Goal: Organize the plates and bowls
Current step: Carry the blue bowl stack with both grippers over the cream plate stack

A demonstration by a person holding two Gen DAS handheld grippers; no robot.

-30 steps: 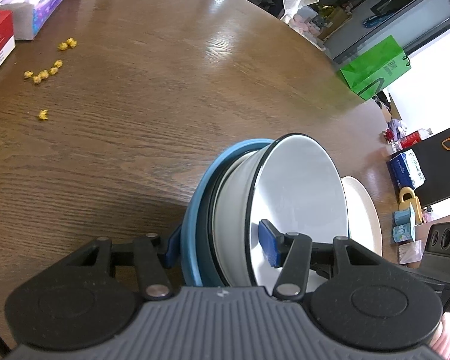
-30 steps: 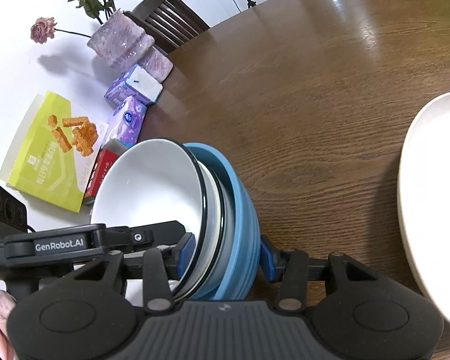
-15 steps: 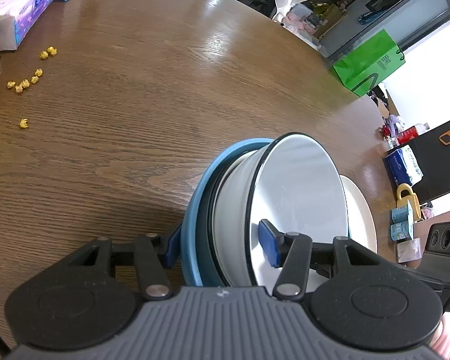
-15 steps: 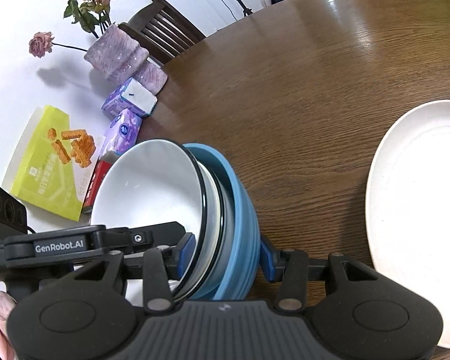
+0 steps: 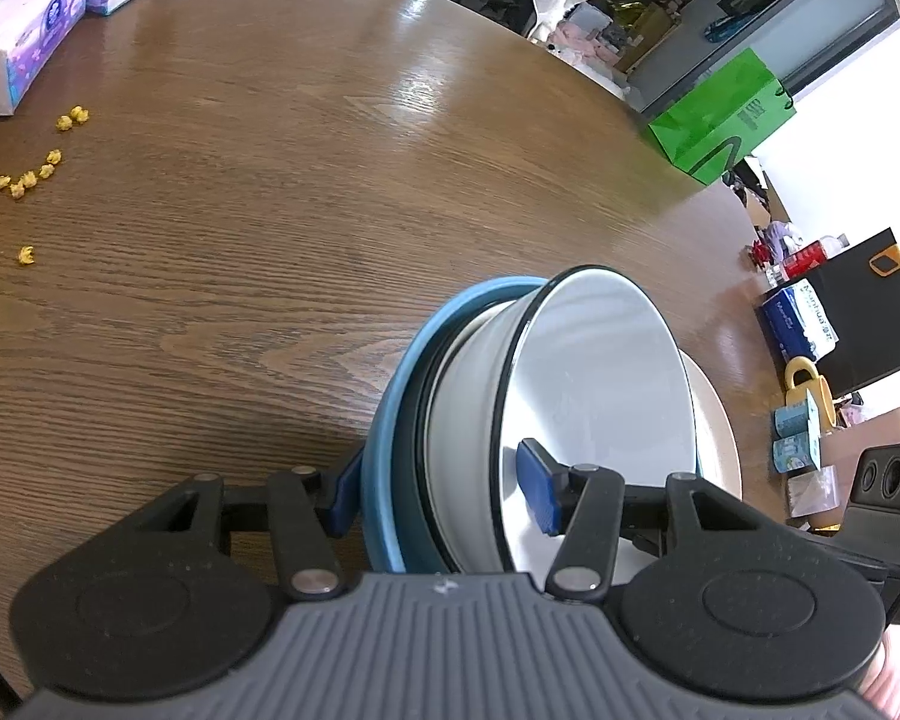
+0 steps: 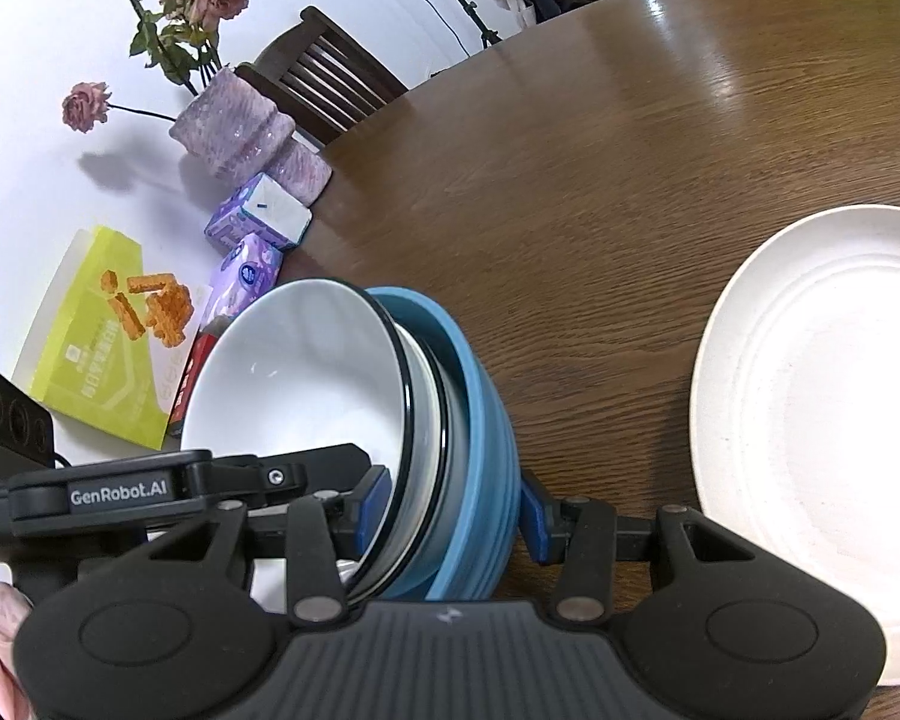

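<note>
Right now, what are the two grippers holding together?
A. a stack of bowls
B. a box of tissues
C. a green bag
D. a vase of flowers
A: the left gripper and the right gripper each pinch an edge of the stack of bowls, a white bowl nested in a blue one.

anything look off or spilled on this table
Yes. Small yellow crumbs lie scattered on the bare wood table near the tissue packs, like spilled snack bits. Also, the nested bowl stack is held on edge, not flat, pinched by the left gripper and right gripper.
</note>
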